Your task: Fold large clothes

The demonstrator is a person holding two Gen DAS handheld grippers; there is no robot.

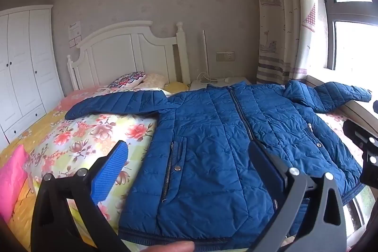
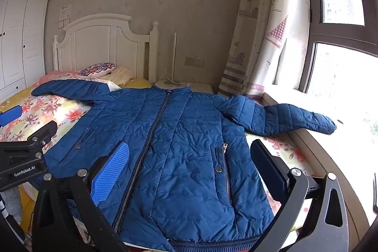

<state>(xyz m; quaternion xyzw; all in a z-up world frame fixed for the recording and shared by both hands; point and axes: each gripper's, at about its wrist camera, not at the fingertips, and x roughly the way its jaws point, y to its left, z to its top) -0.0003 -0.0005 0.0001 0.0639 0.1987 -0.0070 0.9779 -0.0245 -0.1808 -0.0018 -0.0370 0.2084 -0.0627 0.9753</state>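
Both grippers hang spread wide and empty, left gripper (image 1: 186,157) and right gripper (image 2: 189,155), tilted down over the near hem; ahead of them the blue jacket (image 2: 179,138) lies zipped, face up, sleeves outstretched on the floral bedspread (image 1: 94,131), apparently laid flat for folding.
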